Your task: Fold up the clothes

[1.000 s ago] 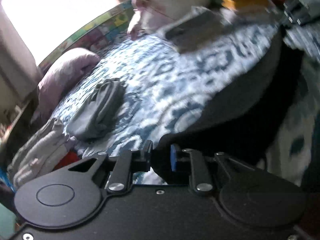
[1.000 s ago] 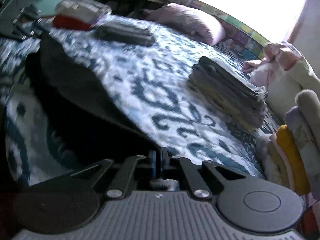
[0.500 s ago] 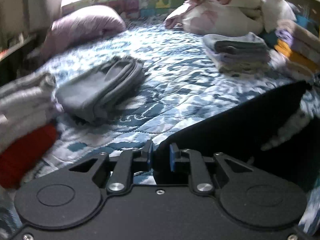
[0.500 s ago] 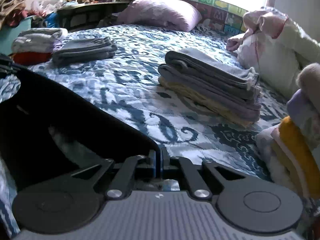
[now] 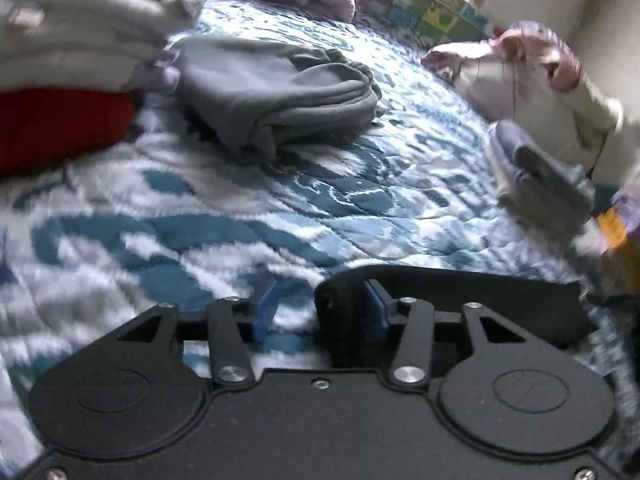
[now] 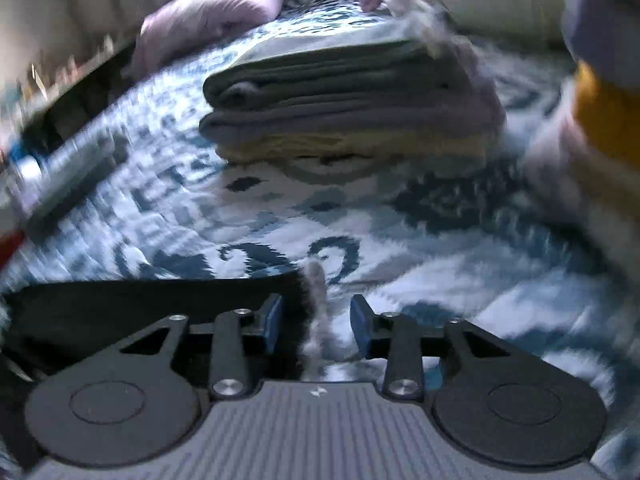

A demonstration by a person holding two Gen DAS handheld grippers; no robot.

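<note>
Both claws tilt down over the bed (image 5: 248, 216), just opening: left claw (image 5: 320, 312) and right claw (image 6: 316, 322) released around the black garment (image 5: 480, 300); only the right view shows its grey lining

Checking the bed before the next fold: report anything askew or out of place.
The grey garment lies bunched and skewed beside the neat left pile. The black garment lies flat, one corner between the open pads of the left hand-held gripper. Nothing spilled or damaged.

black garment (image 5: 460, 304) — blue-white patterned quilt (image 5: 280, 208) | grey folded clothes (image 5: 276, 92) — lilac pillow (image 6: 208, 20)
</note>
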